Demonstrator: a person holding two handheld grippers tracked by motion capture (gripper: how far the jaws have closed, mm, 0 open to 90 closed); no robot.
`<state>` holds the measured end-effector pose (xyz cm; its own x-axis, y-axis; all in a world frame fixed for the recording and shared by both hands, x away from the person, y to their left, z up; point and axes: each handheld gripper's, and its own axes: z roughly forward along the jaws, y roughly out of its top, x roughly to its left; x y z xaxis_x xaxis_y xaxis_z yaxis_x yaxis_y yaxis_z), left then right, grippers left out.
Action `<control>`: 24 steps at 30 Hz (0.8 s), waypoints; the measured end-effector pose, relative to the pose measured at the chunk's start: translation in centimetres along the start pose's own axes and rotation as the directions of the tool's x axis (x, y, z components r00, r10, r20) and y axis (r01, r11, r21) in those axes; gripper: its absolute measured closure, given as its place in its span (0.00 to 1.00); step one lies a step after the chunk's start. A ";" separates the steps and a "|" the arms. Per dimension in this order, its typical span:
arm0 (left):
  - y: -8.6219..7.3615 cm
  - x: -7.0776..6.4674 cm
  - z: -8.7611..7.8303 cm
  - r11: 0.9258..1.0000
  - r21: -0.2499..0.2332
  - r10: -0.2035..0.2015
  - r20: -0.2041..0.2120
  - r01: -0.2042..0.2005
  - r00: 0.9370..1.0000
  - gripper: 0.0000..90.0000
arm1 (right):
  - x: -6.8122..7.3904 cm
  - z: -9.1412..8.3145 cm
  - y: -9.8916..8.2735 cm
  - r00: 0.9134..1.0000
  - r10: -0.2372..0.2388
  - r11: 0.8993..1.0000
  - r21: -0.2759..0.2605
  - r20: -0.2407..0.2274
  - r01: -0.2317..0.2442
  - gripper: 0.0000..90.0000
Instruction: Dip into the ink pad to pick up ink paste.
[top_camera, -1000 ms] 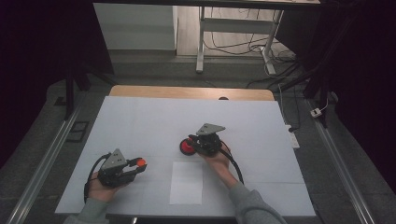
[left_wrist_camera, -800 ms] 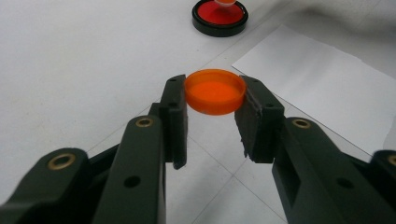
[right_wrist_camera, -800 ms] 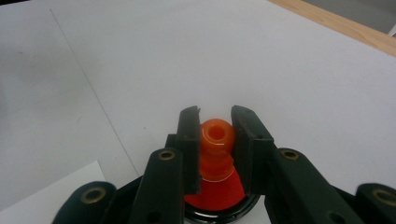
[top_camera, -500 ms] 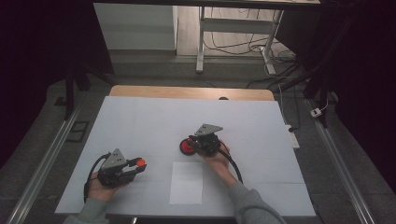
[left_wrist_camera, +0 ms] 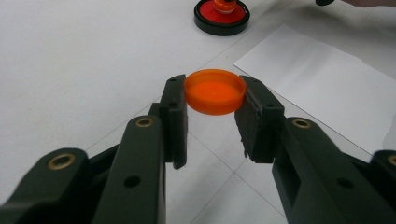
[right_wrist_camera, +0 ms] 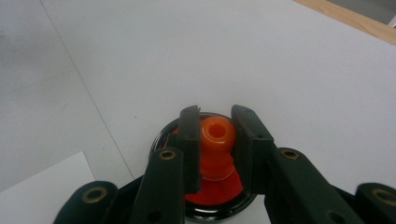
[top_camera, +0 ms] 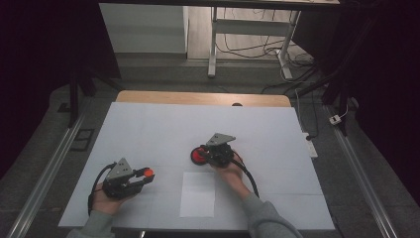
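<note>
Nothing has shifted since the earlier frames; both hands sit where they were. My left hand-held gripper (left_wrist_camera: 212, 100) is clamped on the orange cap (left_wrist_camera: 215, 91), held by its rim with the open side tilted toward the camera, near the table's front-left corner. My right hand-held gripper (right_wrist_camera: 215, 135) is closed around the orange nozzle (right_wrist_camera: 217, 133) that stands upright from the red-and-black round base (top_camera: 199, 155) near the middle of the table. From the left gripper view the base (left_wrist_camera: 221, 16) lies ahead, toward the far edge, beyond the white paper sheet (top_camera: 198, 193). As I judge it, the cap must travel there and settle over the upright nozzle.
</note>
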<state>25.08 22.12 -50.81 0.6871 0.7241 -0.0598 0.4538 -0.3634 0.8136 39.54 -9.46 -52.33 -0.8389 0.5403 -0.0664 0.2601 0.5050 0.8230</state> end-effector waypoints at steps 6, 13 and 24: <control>0.0 -0.1 0.0 1.000 0.000 0.002 0.002 -0.002 1.000 0.72 | -0.1 0.0 -0.4 1.000 0.015 1.000 -0.021 -0.007 -0.015 0.82; 0.1 -0.2 -0.1 1.000 -0.004 0.003 0.004 -0.003 1.000 0.72 | 0.1 0.0 -0.6 1.000 0.009 0.999 -0.037 0.002 -0.009 0.83; 0.1 -0.2 -0.2 1.000 -0.002 0.002 0.003 -0.002 1.000 0.72 | 0.0 0.0 -0.8 1.000 0.010 0.999 -0.045 -0.003 -0.010 0.83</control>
<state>24.90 22.02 -50.63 0.6900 0.7214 -0.0597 0.4509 -0.3638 0.8151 39.35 -9.83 -52.95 -0.8377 0.5432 -0.0566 0.2467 0.4688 0.8481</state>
